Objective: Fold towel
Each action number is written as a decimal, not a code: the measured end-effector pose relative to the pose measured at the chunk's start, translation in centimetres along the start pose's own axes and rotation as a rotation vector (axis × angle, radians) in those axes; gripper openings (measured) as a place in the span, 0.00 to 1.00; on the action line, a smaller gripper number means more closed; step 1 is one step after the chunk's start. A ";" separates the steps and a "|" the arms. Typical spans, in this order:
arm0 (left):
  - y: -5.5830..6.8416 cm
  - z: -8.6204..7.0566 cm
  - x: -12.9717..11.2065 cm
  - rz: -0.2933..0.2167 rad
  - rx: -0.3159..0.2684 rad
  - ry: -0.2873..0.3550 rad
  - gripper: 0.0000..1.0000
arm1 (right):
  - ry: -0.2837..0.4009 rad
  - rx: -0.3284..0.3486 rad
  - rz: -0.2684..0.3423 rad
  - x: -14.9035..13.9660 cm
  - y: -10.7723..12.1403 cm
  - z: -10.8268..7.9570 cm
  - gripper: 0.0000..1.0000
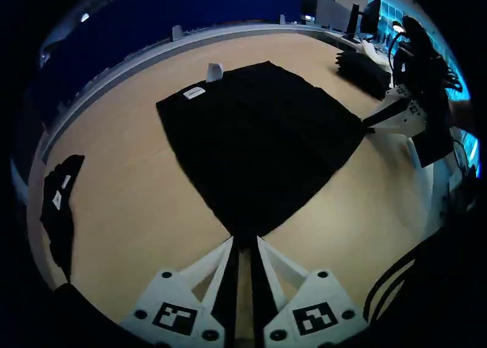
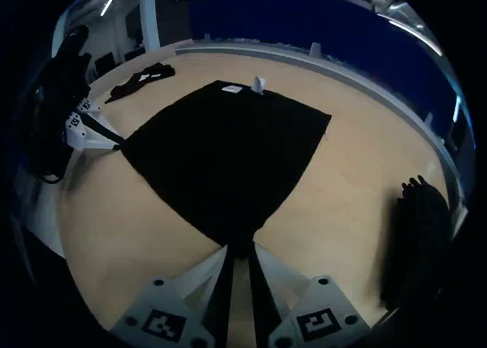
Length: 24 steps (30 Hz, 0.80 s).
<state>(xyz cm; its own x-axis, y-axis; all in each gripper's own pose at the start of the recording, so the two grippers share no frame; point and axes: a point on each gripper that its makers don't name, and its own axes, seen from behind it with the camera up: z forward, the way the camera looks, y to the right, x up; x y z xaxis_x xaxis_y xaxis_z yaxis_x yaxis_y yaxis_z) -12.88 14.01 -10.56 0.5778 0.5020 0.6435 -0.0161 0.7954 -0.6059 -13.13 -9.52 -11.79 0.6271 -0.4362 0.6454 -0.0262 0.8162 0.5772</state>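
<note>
**Q:** Report gripper status and the location of the work item.

**A:** The black towel [image 1: 255, 141] lies spread flat on the light wooden table [image 1: 134, 184], with one corner toward each camera. The left gripper [image 1: 243, 241] has its jaws pressed together on the near corner in the left gripper view. The right gripper [image 2: 241, 247] pinches the adjacent corner in the same way. Each gripper is visible from the other's camera, at the side of the cloth. The edge between them runs fairly straight.

**Q:** Which step applies?

**A:** Judged from the layout, the first fold. No fold is made yet. Both held corners would have to travel to the far edge, where the white label [image 1: 193, 93] sits.

**Q:** Failure conditions?

**A:** Three.
1. **Slip.** Each pinch takes only the tip of a corner. A fast lift or a pull apart could draw the fabric out of the jaws.
2. **Skew.** If the two grippers rise or advance unevenly, the held edge lands crooked and the corners will not meet.
3. **Snag.** A small white object [image 1: 214, 72] stands at the far edge of the towel, touching it or just beside it; I cannot tell which. Cloth laid over it would bunch.

Dark fabric on dark fabric also makes layer edges hard to see, so check alignment against the table. The pile of dark cloths [image 2: 420, 238] is well apart and poses no obstruction.
</note>
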 end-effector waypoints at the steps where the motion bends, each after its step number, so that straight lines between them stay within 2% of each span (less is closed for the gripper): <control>1: 0.0 0.0 0.0 -0.003 -0.001 0.000 0.13 | 0.001 -0.001 0.002 0.0 0.0 0.0 0.16; 8: 0.3 -0.3 0.0 -0.014 -0.003 0.004 0.10 | 0.023 -0.010 0.019 0.6 0.2 -0.8 0.15; 12: 0.3 -1.0 0.4 -0.033 0.010 0.020 0.10 | 0.040 -0.011 0.027 1.3 0.3 -1.7 0.15; 18: 0.5 -3.0 1.4 -0.089 0.014 0.046 0.09 | 0.053 -0.016 0.020 2.6 0.2 -3.7 0.15; 24: 0.3 -5.7 2.3 -0.108 0.031 0.066 0.09 | 0.063 -0.011 -0.016 4.0 -0.7 -6.4 0.15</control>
<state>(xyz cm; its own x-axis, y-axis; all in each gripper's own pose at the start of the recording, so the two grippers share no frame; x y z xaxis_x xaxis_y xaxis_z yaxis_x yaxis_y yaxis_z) -6.92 13.50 -11.98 0.6298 0.3904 0.6715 0.0245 0.8541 -0.5195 -5.64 -9.39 -12.83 0.6749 -0.4249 0.6033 -0.0077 0.8135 0.5815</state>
